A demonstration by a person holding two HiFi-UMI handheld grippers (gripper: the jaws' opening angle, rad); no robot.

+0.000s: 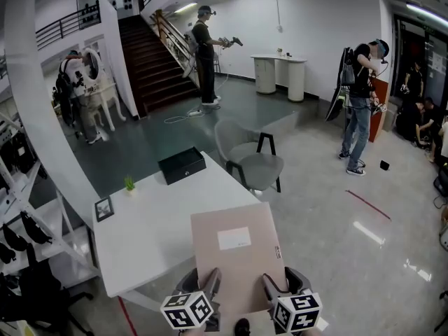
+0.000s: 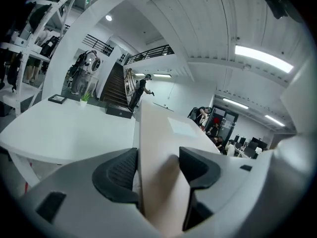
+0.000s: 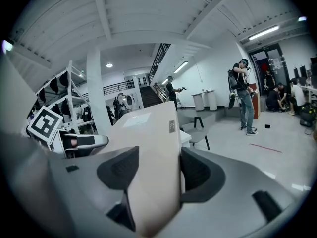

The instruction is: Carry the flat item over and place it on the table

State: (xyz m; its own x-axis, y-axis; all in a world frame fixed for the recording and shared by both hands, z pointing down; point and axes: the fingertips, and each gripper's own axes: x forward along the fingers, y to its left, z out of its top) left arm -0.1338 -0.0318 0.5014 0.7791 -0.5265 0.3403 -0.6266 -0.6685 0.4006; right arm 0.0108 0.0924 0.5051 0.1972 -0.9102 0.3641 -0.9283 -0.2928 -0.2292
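Both my grippers clamped on flat item: left gripper and right gripper pinch its near edge, side by side. Item level, long axis pointing away from me. Table lies ahead-left, nearer left gripper. Far end looks over table's edge.

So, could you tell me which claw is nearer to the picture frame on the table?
Left. The picture frame lies ahead and left of the left claw; the right claw grips the flat item farther right.

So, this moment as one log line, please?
left gripper: shut on flat beige cardboard package | right gripper: shut on same | held over white table corner
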